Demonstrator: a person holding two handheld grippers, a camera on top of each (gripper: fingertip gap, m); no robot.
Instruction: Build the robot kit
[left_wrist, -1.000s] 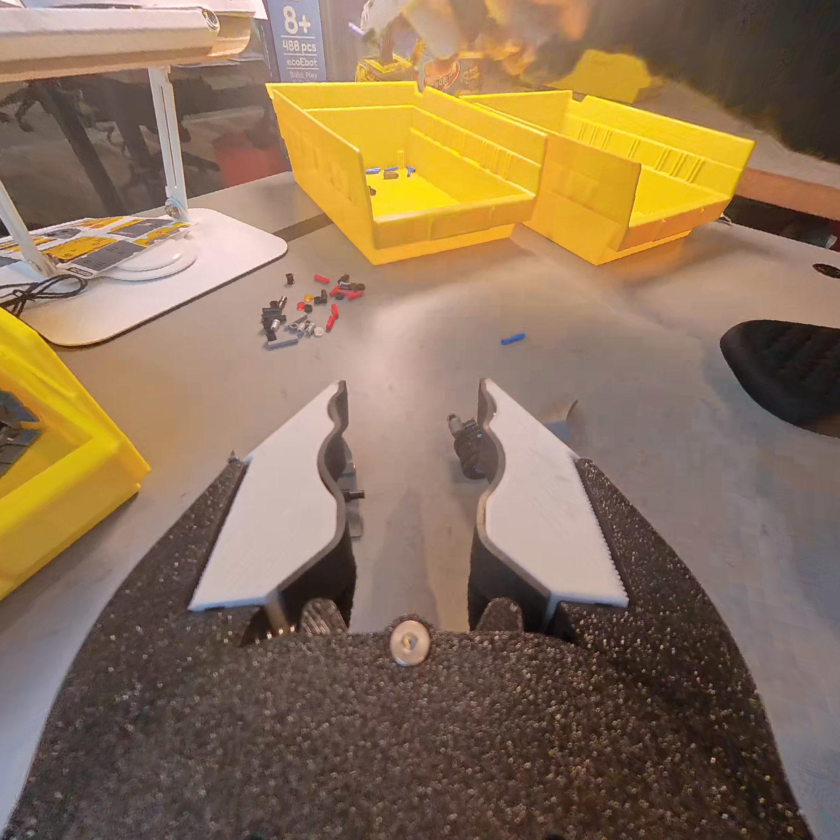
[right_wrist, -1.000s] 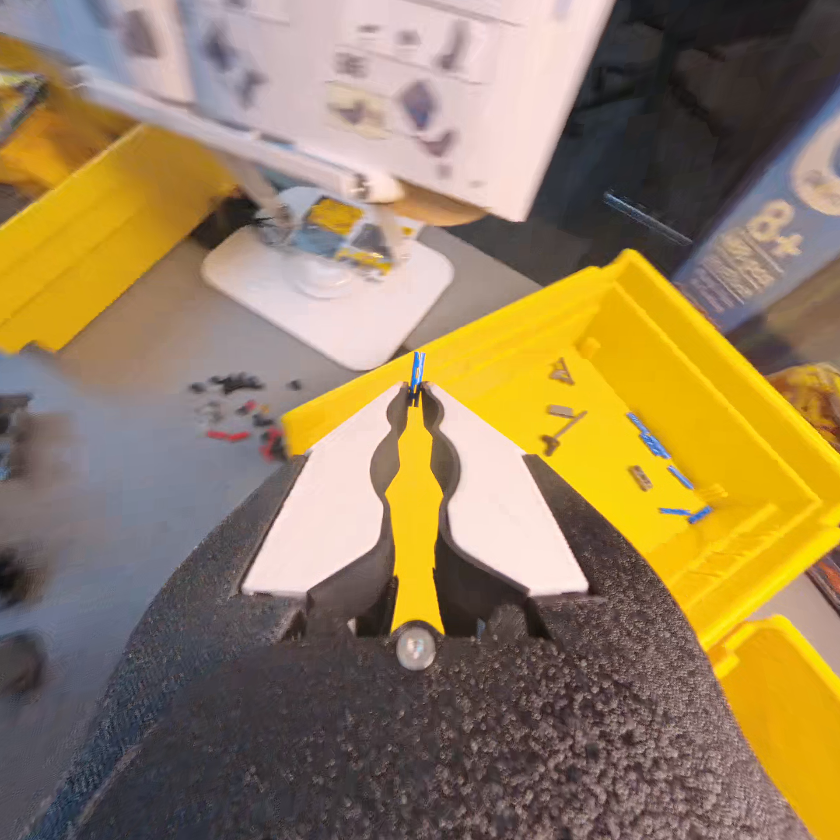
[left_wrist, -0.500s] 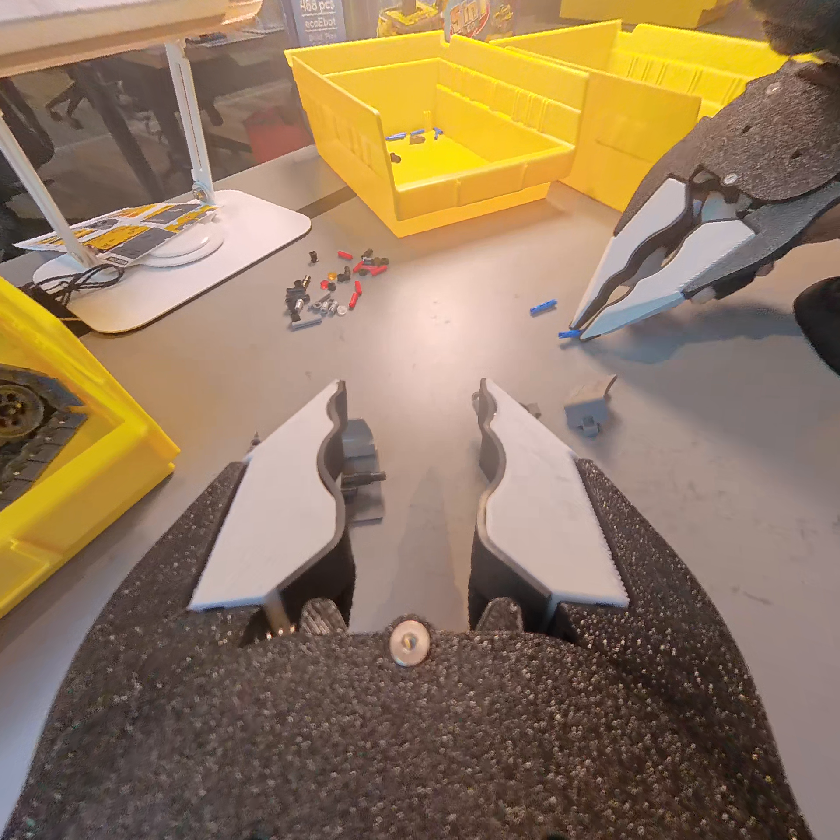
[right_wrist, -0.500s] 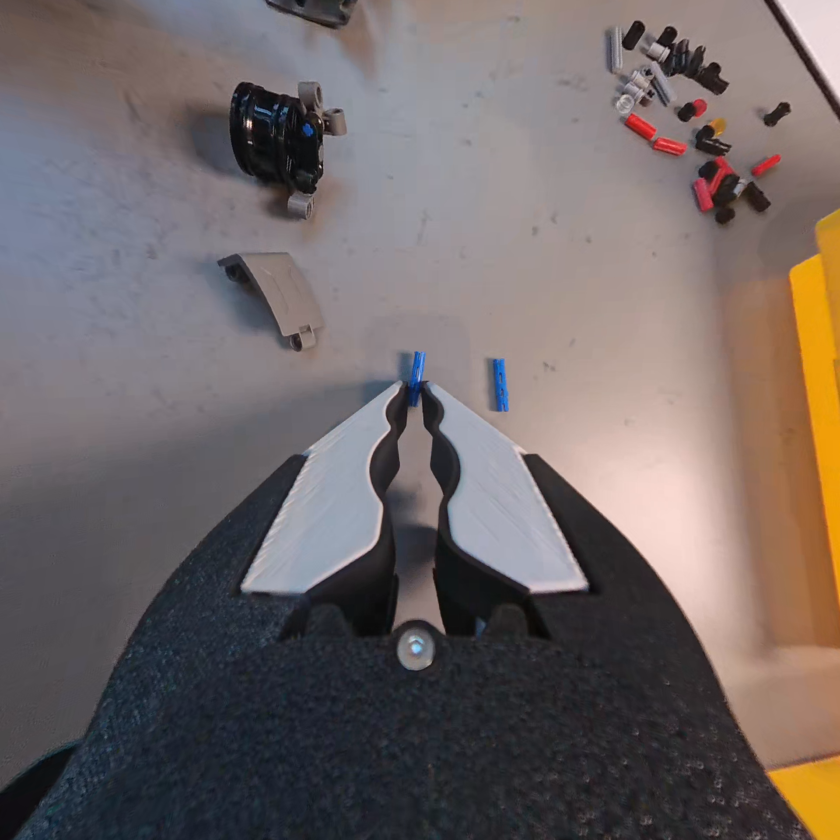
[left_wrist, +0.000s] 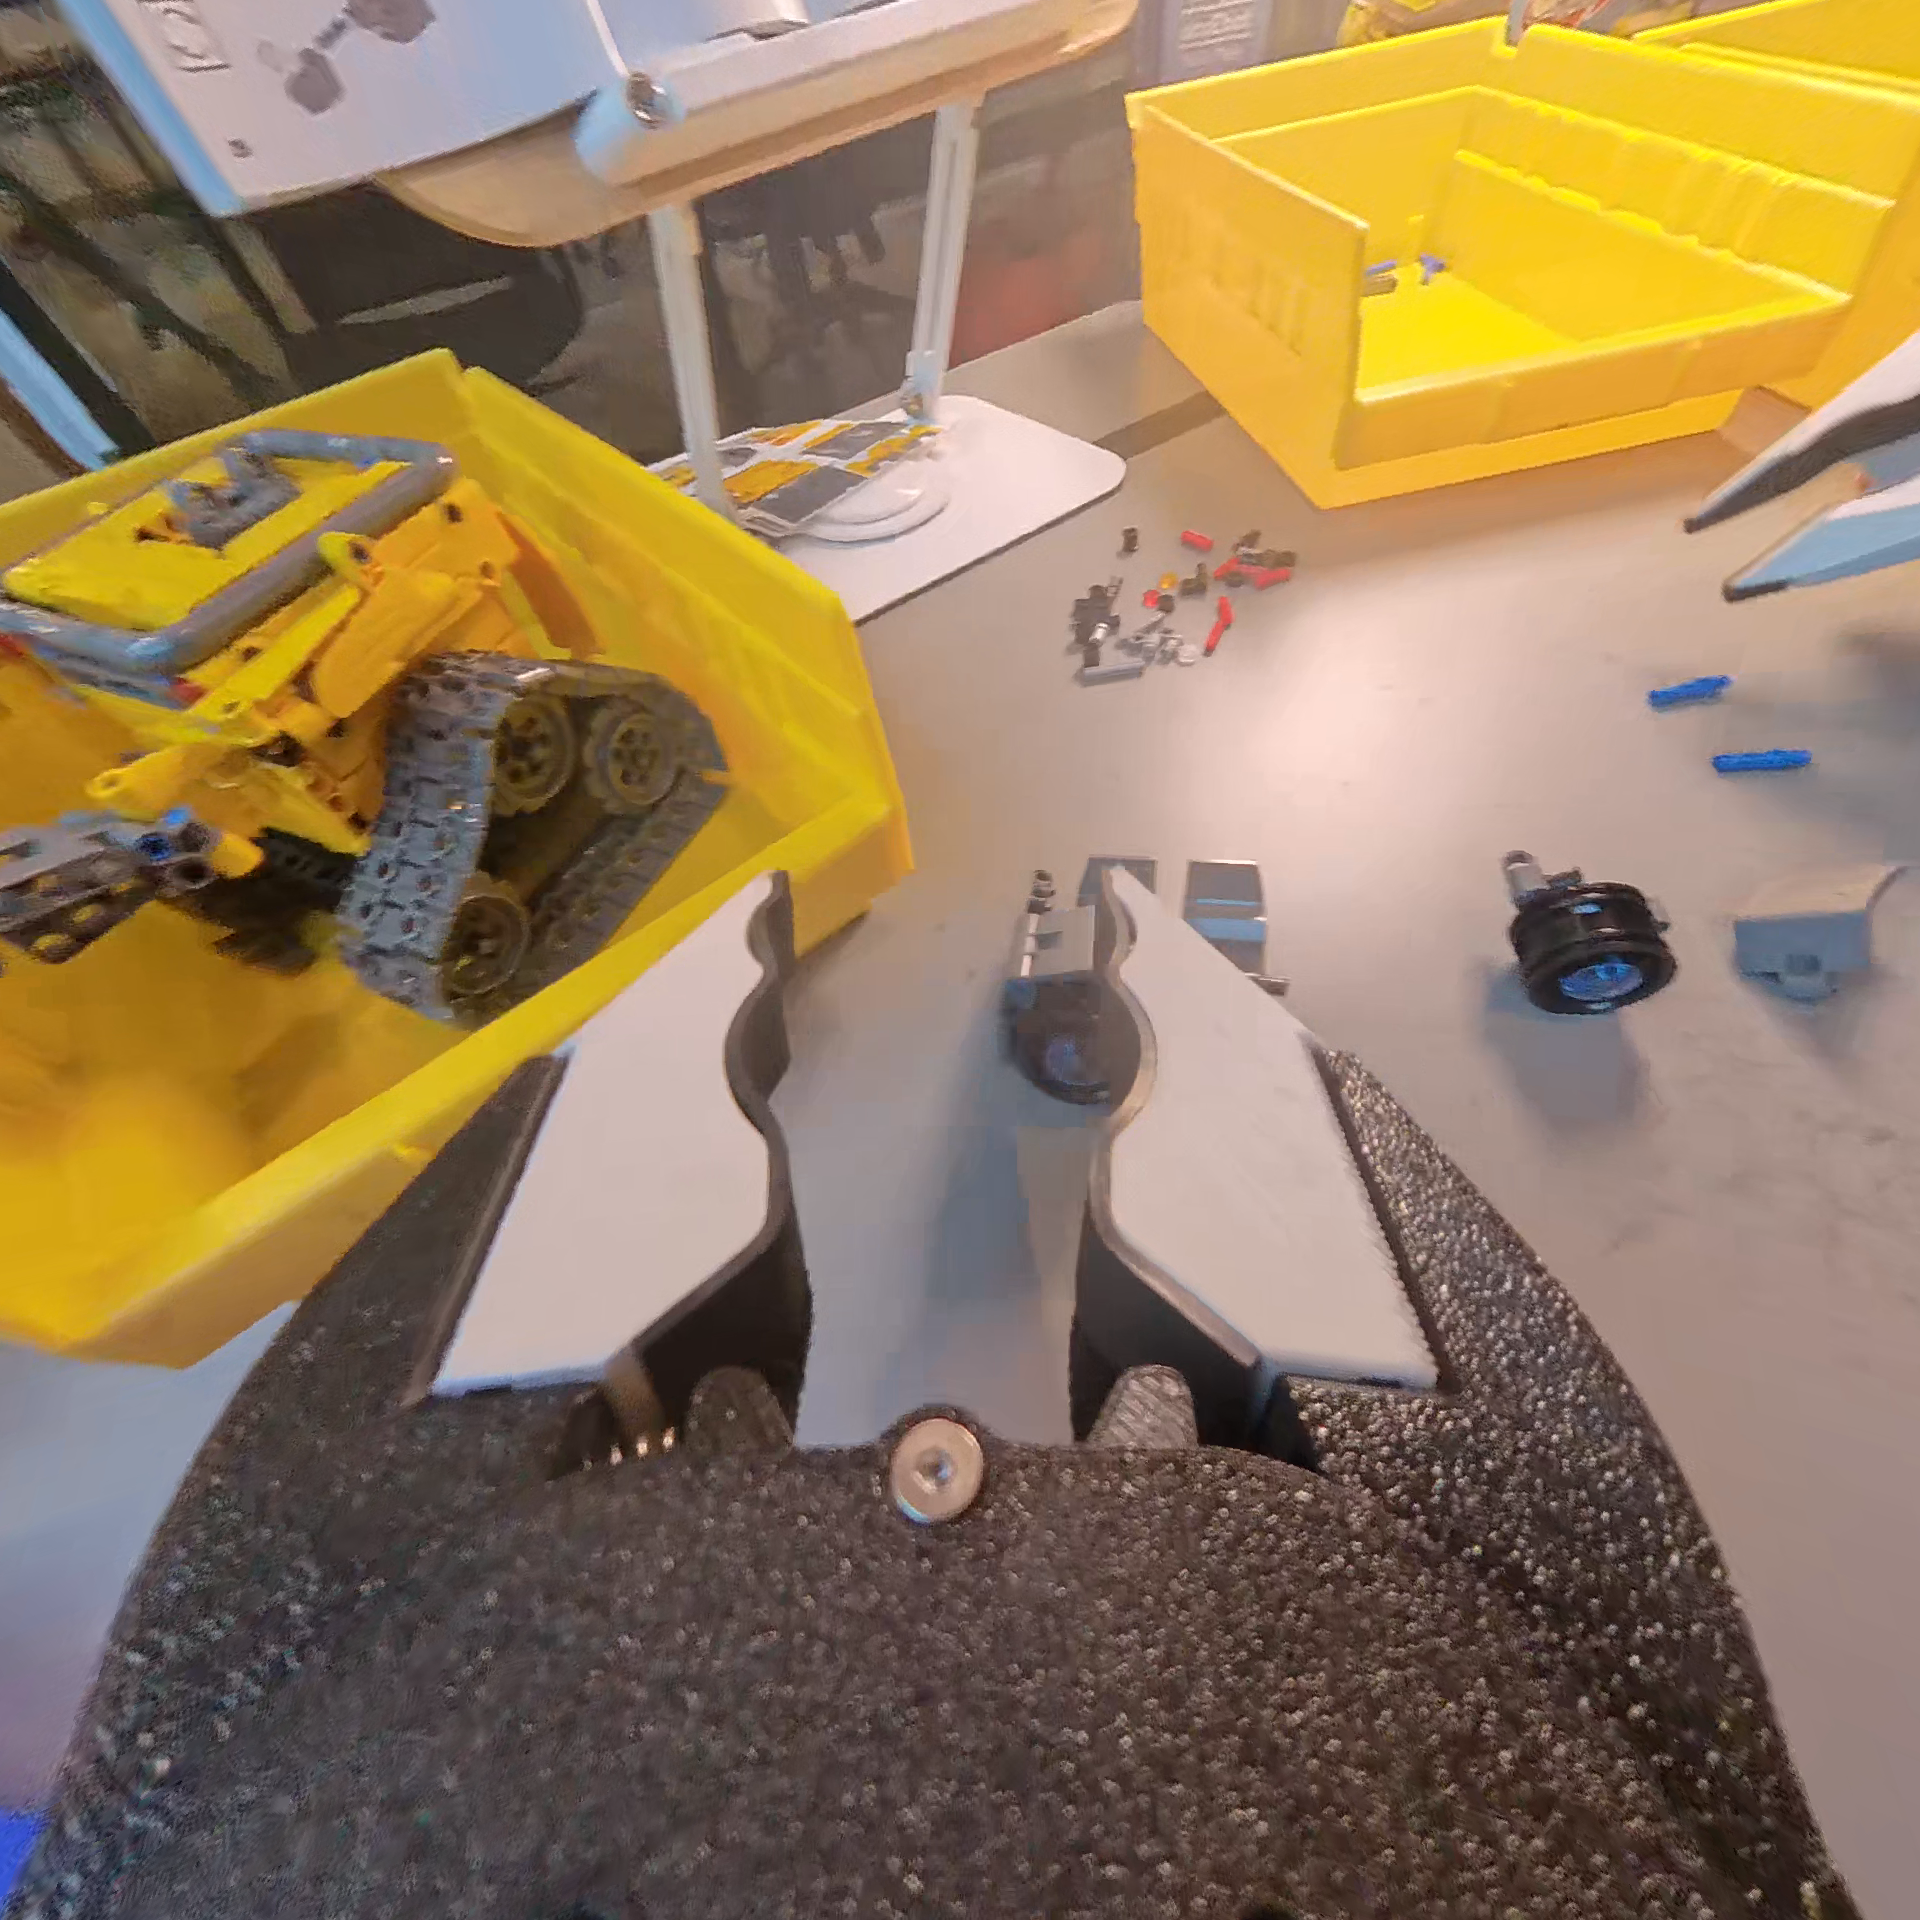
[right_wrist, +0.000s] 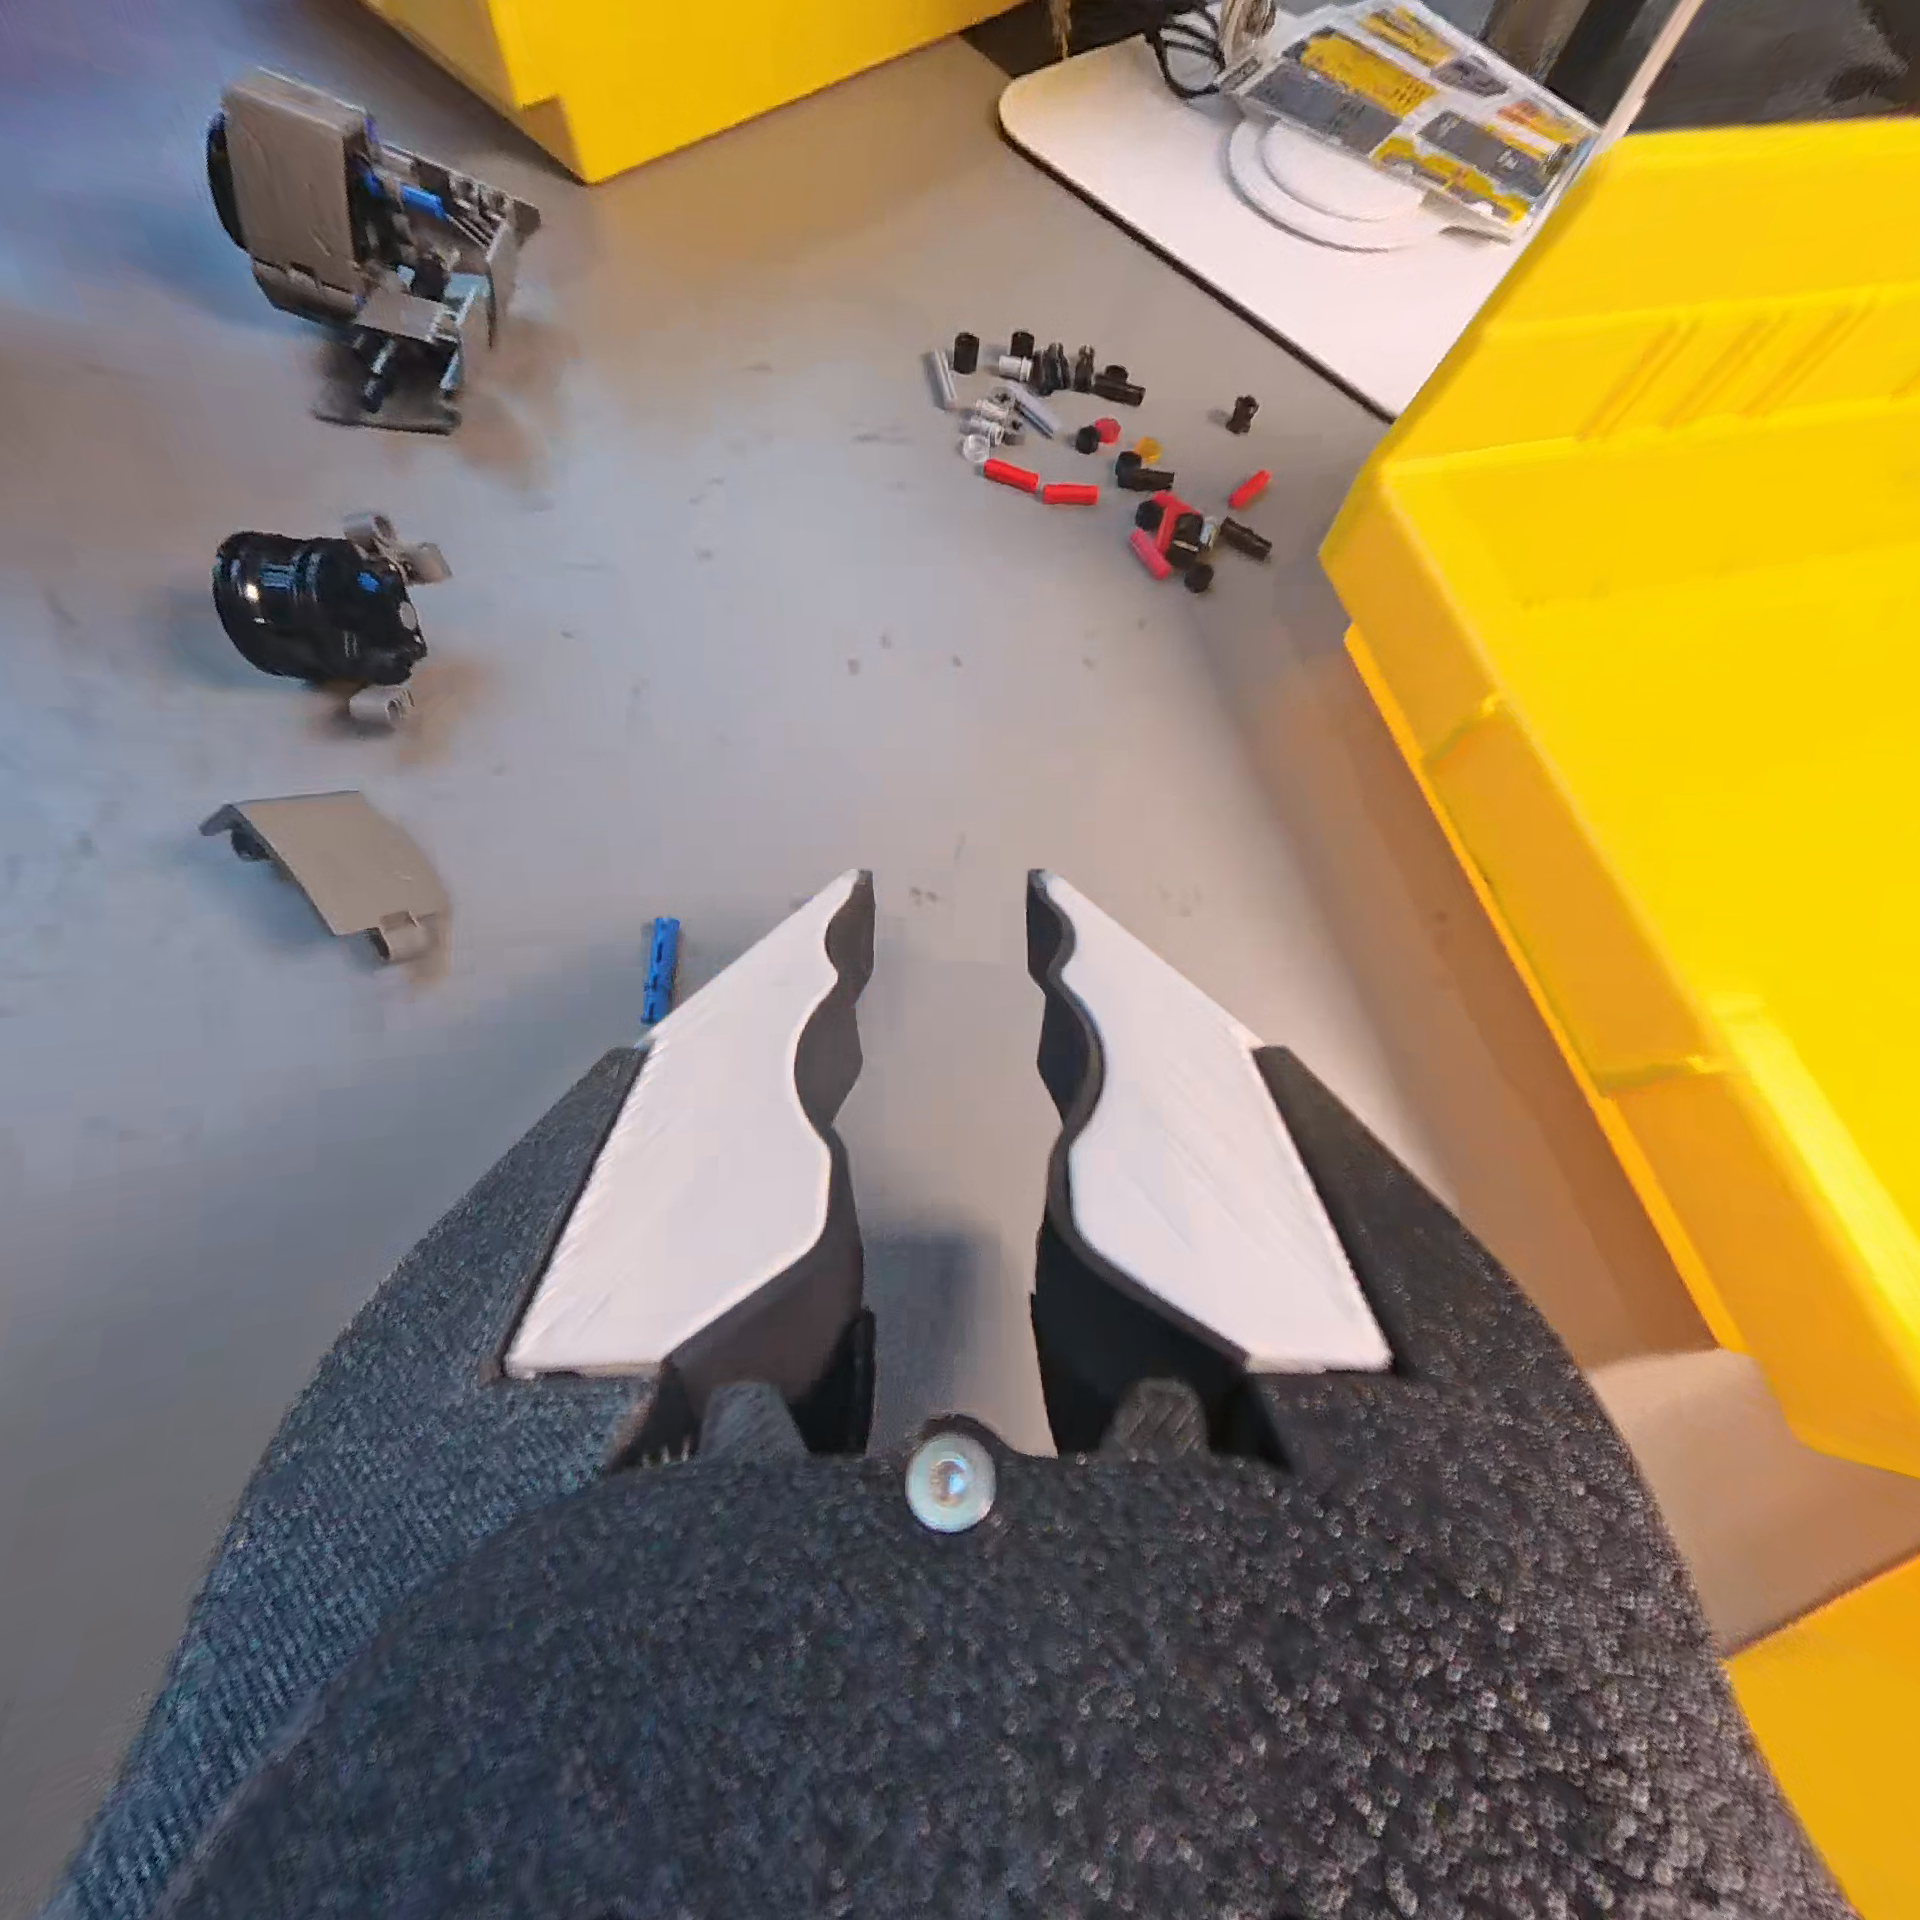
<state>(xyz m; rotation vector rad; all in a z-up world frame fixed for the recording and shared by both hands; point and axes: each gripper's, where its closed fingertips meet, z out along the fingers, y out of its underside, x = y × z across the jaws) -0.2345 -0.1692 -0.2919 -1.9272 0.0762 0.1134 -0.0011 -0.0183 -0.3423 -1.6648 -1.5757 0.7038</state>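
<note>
My left gripper (left_wrist: 943, 883) is open and holds nothing, above the grey table (left_wrist: 1351, 1143). A grey and black brick assembly (left_wrist: 1060, 977) lies on the table by its right finger, partly hidden behind it. It also shows in the right wrist view (right_wrist: 353, 229). My right gripper (right_wrist: 950, 878) is open with nothing between its pads. A blue pin (right_wrist: 661, 966) lies on the table just left of its left finger. The left wrist view shows two blue pins (left_wrist: 1688, 691) (left_wrist: 1761, 761) below the right gripper (left_wrist: 1766, 540).
A yellow bin (left_wrist: 810, 665) with a yellow tracked brick vehicle (left_wrist: 416, 727) stands at the left. Two more yellow bins (left_wrist: 1455, 416) (right_wrist: 1662, 727) stand near. A black wheel (right_wrist: 312, 613), a grey curved panel (right_wrist: 332, 862), several small loose parts (right_wrist: 1091, 447) and a white stand base (right_wrist: 1195, 187) are on the table.
My right gripper carried a blue pin from the yellow bin down to the table, then opened and let it go. My left gripper stayed open and swung left toward the bin with the vehicle.
</note>
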